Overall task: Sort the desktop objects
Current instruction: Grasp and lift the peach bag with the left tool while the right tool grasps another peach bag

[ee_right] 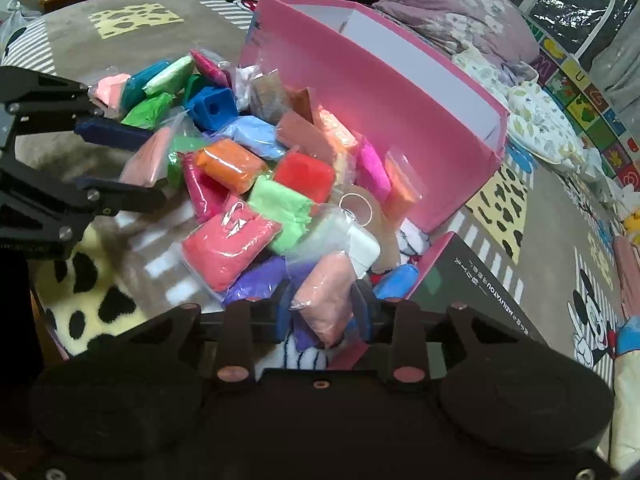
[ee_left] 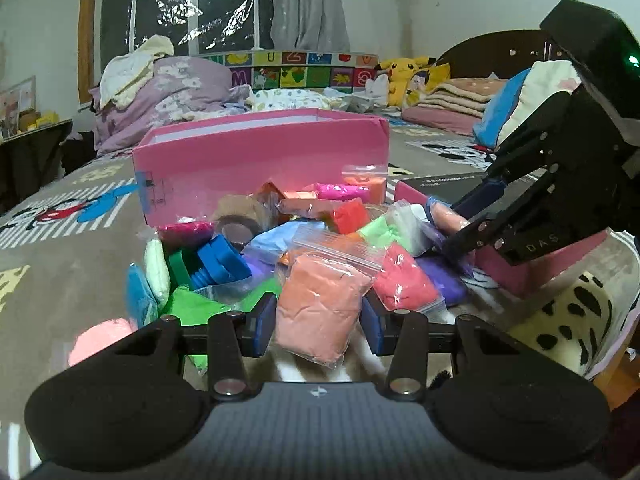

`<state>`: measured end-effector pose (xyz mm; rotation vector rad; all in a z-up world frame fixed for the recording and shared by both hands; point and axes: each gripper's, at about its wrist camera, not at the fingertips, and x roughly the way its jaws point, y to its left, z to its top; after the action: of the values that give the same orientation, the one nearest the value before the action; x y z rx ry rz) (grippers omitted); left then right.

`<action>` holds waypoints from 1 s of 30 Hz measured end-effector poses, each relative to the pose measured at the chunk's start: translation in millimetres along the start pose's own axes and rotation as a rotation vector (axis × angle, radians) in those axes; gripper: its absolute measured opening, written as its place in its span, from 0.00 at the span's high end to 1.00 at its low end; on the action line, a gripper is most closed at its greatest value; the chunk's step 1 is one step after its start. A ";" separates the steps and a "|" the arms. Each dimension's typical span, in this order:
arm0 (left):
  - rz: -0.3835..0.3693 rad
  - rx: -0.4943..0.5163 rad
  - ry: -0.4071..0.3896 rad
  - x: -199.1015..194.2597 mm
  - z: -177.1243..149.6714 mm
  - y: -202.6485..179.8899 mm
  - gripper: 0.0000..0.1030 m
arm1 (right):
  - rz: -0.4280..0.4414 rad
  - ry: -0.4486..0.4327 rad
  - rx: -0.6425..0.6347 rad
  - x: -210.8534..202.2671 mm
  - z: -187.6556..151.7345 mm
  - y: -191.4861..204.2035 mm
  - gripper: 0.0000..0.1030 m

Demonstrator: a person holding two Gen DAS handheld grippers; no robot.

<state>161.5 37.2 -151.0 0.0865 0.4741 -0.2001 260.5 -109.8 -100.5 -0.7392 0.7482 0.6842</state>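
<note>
A heap of bagged coloured clay lies on the Mickey blanket in front of an open pink box. My left gripper has its blue pads on either side of a salmon clay bag, touching it; it also shows in the right wrist view. My right gripper is closed around a pale peach clay bag; in the left wrist view it reaches into the heap from the right. A red-pink bag, an orange bag and a blue block lie in the heap.
A black box lid with a pink rim lies right of the heap. A tape roll sits near the box. Folded bedding, a Pikachu plush and blankets are at the back.
</note>
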 end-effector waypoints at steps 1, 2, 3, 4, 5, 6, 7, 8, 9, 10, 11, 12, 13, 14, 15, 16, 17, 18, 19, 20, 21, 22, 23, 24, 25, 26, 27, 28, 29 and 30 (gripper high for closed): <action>-0.003 -0.003 -0.005 -1.3 -0.2 0.6 0.58 | 0.009 0.007 -0.006 0.3 1.4 -0.6 0.72; -0.008 -0.011 -0.010 -2.9 -0.3 1.3 0.58 | 0.018 0.014 -0.011 0.7 2.9 -1.1 0.73; -0.013 -0.019 -0.013 -4.2 -0.8 1.9 0.58 | 0.027 0.021 -0.017 1.0 4.3 -1.7 0.74; -0.016 -0.026 -0.015 -5.2 -1.3 2.5 0.58 | 0.035 0.028 -0.023 1.3 5.8 -2.2 0.76; -0.018 -0.029 -0.014 -5.6 -1.9 3.0 0.58 | 0.044 0.035 -0.028 1.7 7.2 -2.8 0.77; -0.019 -0.033 -0.014 -5.9 -2.4 3.7 0.58 | 0.053 0.042 -0.034 2.0 8.6 -3.3 0.78; -0.020 -0.039 -0.015 -6.4 -2.7 4.5 0.58 | 0.062 0.049 -0.040 2.4 10.1 -3.9 0.79; -0.022 -0.046 -0.016 -7.0 -2.8 5.4 0.58 | 0.071 0.056 -0.045 2.7 11.5 -4.4 0.79; -0.024 -0.054 -0.017 -7.6 -2.8 6.5 0.58 | 0.080 0.062 -0.051 3.0 12.9 -5.0 0.80; -0.026 -0.063 -0.018 -8.3 -2.8 7.9 0.58 | 0.089 0.069 -0.057 3.4 14.4 -5.5 0.80; -0.028 -0.072 -0.018 -9.0 -2.8 9.3 0.58 | 0.098 0.076 -0.062 3.7 15.8 -6.1 0.80; -0.030 -0.080 -0.018 -9.4 -2.8 10.6 0.58 | 0.106 0.083 -0.068 4.0 17.3 -6.6 0.80; -0.032 -0.089 -0.017 -9.5 -2.8 11.5 0.58 | 0.115 0.090 -0.073 4.4 18.7 -7.2 0.80; -0.035 -0.097 -0.014 -9.4 -2.8 12.2 0.58 | 0.124 0.097 -0.079 4.7 20.1 -7.7 0.80; -0.036 -0.102 -0.012 -9.3 -3.1 12.7 0.58 | 0.133 0.104 -0.085 5.1 21.6 -8.3 0.80; -0.036 -0.103 -0.010 -9.4 -3.2 12.5 0.58 | 0.142 0.111 -0.090 5.4 23.0 -8.8 0.79; -0.036 -0.102 -0.009 -9.7 -3.3 12.1 0.58 | 0.151 0.118 -0.096 5.7 24.5 -9.4 0.77; -0.036 -0.101 -0.009 -10.2 -3.5 11.7 0.58 | 0.160 0.125 -0.102 6.1 25.9 -10.0 0.73; -0.036 -0.099 -0.010 -10.8 -3.9 11.1 0.58 | 0.169 0.132 -0.107 6.4 27.3 -10.5 0.73; -0.035 -0.097 -0.011 -11.3 -3.7 11.0 0.58 | 0.177 0.139 -0.113 6.7 28.8 -11.1 0.73; -0.035 -0.095 -0.012 -11.8 -3.5 10.8 0.58 | 0.186 0.146 -0.119 7.1 30.2 -11.6 0.73; -0.035 -0.093 -0.014 -12.3 -3.3 10.6 0.58 | 0.195 0.153 -0.124 7.4 31.6 -12.2 0.73; -0.034 -0.091 -0.015 -12.8 -3.0 10.4 0.58 | 0.204 0.160 -0.130 7.7 33.1 -12.7 0.73; -0.033 -0.088 -0.017 -13.3 -2.5 10.2 0.58 | 0.210 0.146 -0.126 5.5 35.6 -14.6 0.73; -0.031 -0.086 -0.019 -13.8 -2.0 10.0 0.58 | 0.211 0.124 -0.130 2.3 38.1 -15.7 0.73; -0.027 -0.083 -0.018 -14.5 -1.4 10.0 0.58 | 0.207 0.108 -0.143 -0.2 39.7 -15.7 0.73; -0.021 -0.083 -0.016 -15.2 -0.9 10.4 0.58 | 0.194 0.096 -0.163 -1.8 40.2 -14.8 0.73; -0.016 -0.086 -0.013 -16.2 -0.3 11.2 0.58 | 0.178 0.089 -0.177 -2.1 39.9 -14.1 0.73; -0.015 -0.093 -0.011 -17.8 0.6 12.4 0.58 | 0.173 0.089 -0.181 -1.0 39.4 -13.9 0.73; -0.018 -0.104 -0.008 -19.9 2.0 14.0 0.58 | 0.171 0.086 -0.185 0.5 37.7 -14.6 0.73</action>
<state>148.0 54.1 -139.5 -0.0205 0.4763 -0.1926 285.0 -88.3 -76.5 -0.8844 0.8409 0.8901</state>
